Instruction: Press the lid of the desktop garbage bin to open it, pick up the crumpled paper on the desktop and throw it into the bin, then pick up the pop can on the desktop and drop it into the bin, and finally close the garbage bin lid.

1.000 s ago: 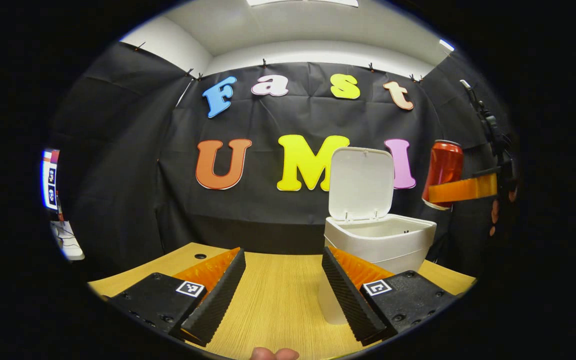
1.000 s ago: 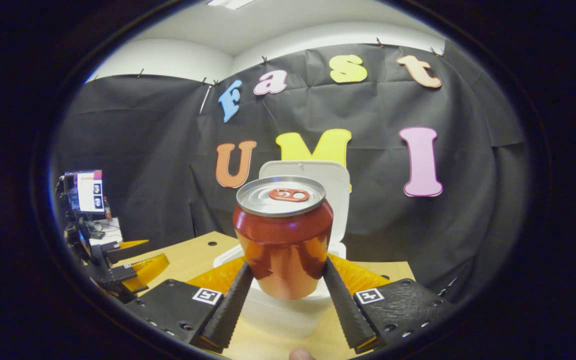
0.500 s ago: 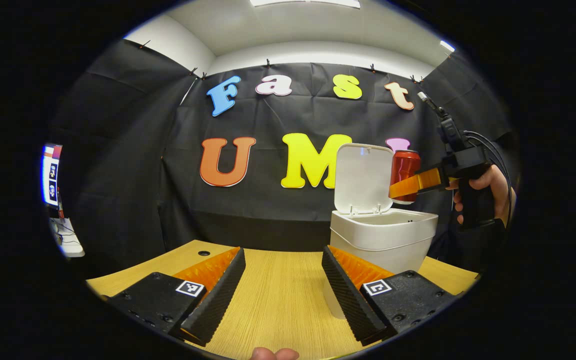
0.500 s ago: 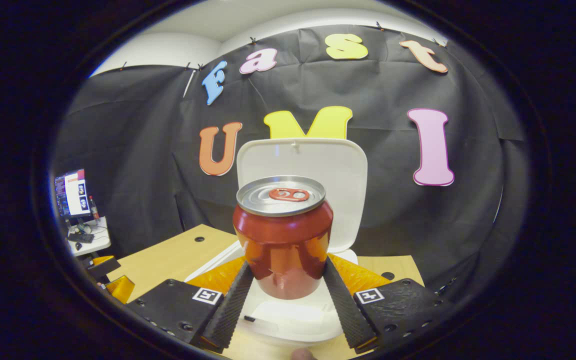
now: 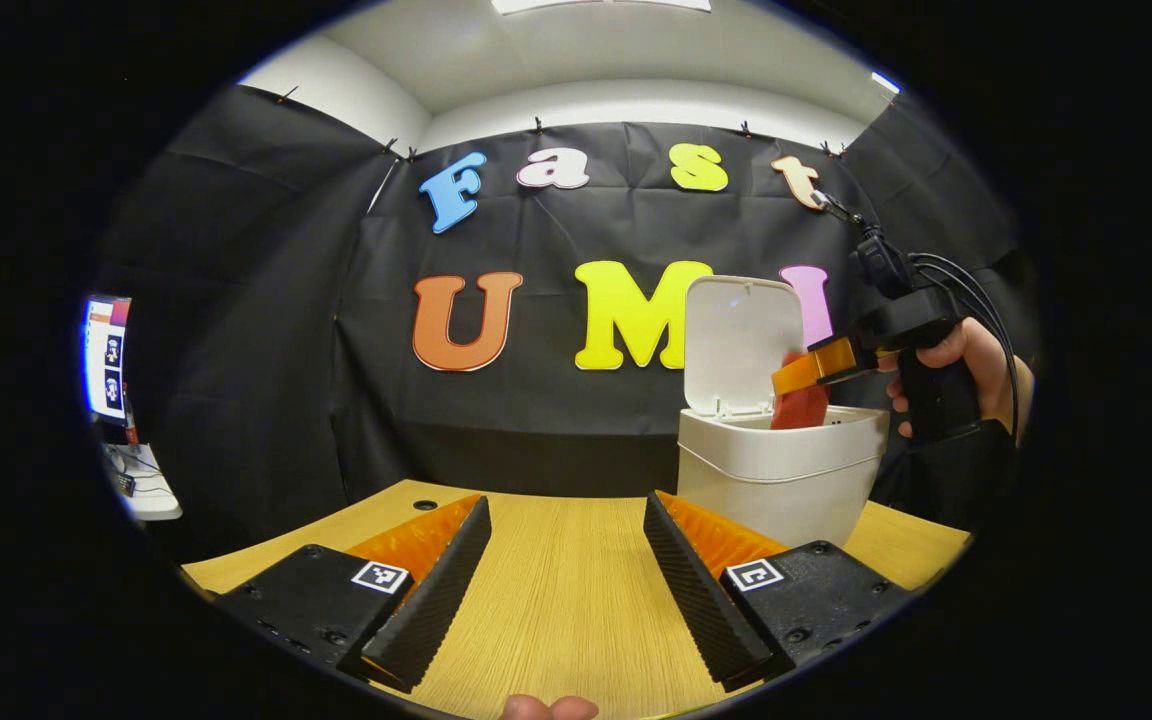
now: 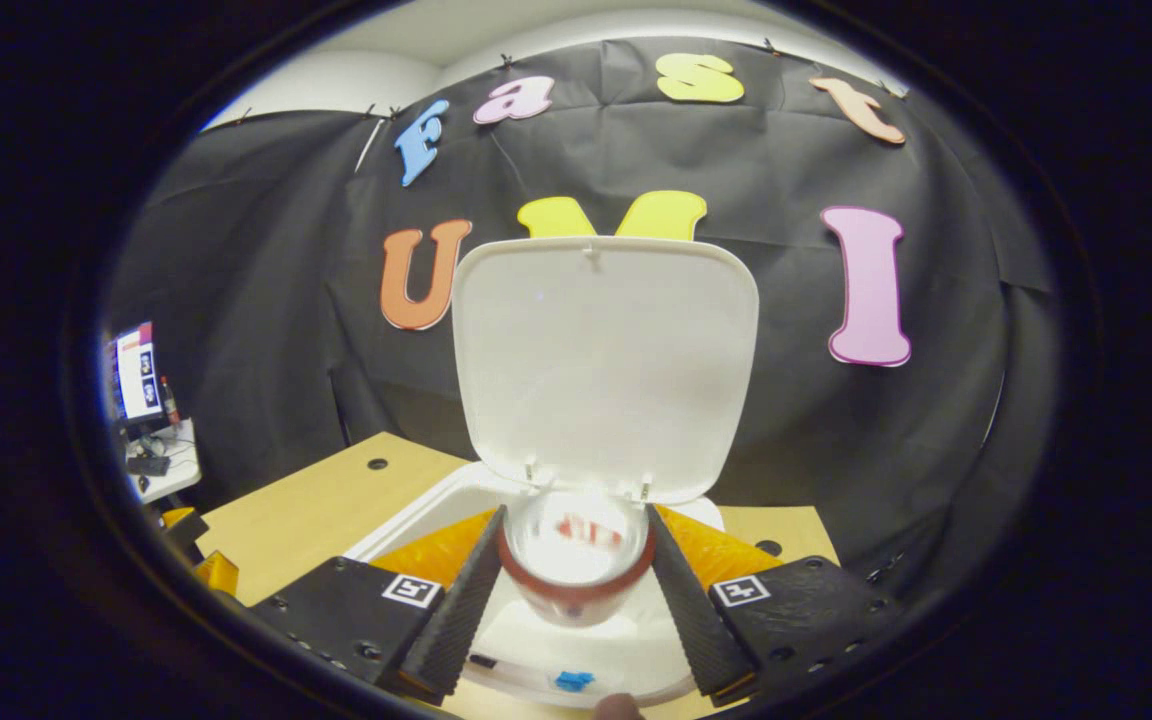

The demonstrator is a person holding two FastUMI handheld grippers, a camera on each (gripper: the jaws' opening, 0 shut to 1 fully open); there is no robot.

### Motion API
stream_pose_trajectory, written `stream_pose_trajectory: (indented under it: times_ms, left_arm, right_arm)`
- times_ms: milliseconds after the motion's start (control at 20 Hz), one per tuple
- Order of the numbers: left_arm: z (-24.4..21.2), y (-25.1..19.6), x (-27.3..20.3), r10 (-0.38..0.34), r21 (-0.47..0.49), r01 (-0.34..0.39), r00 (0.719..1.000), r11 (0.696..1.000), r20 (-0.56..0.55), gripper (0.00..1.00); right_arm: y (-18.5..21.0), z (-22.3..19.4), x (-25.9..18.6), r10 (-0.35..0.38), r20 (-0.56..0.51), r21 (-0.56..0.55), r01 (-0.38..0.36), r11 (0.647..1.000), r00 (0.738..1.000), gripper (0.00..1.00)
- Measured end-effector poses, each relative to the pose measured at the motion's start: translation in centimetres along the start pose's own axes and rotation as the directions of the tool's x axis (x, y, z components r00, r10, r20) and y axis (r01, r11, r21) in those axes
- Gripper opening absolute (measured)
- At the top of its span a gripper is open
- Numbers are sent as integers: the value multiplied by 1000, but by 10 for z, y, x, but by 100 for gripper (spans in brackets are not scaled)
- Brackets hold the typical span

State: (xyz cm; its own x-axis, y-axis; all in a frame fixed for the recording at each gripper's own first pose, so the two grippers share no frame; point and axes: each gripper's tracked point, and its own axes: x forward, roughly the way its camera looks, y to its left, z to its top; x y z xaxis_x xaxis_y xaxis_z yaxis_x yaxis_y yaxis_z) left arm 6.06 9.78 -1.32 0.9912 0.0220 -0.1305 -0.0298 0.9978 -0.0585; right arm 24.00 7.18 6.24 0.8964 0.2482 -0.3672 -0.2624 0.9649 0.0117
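In the right gripper view the right gripper (image 6: 576, 590) sat at the bottom centre of the frame, its two fingers spread a little wider than the pop can (image 6: 576, 555), which showed blurred between them with its silvery top facing the camera and its red rim low in the mouth of the garbage bin (image 6: 406, 515). Whether either finger touched the can could not be told from the blur, so the grip itself could not be told. The bin's lid (image 6: 604, 365) stood upright and open, taking the middle of that frame, hinged at the far edge of the bin. A small blue scrap (image 6: 573, 681) lay on the white rim near the bottom edge. In the left gripper view the left gripper (image 5: 566, 580) lay at the bottom of the frame with its fingers spread wide and nothing between them, low over the wooden table (image 5: 556, 600). At the right of the frame stood the white bin (image 5: 776, 480) on the table, its lid (image 5: 741, 340) raised. The can (image 5: 798, 400) showed there as a red blur at the bin's opening, partly below the rim, under the fingers of the right gripper (image 5: 816, 365), which a hand (image 5: 966, 360) held at the right edge. A lit screen (image 5: 106, 355) showed at the far left.
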Motion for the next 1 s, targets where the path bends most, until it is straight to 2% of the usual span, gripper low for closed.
stream_pose_trajectory:
  times_ms: [500, 900, 1000]
  left_arm:
    - [-1, -3, -8, -5, 22, 5, 1000, 1000, 10, 99]
    - [1, -6, -16, -25, 25, 24, 999, 999, 24, 99]
    - [5, -3, -17, -18, 38, 16, 999, 999, 36, 99]
  right_arm:
    - [1, 32, -17, -25, 99, 5, 25, 1000, 995, 84]
    - [-9, 118, -40, -71, 256, 16, 69, 998, 964, 84]
    - [-7, 140, -40, -63, 279, 30, 57, 998, 958, 84]
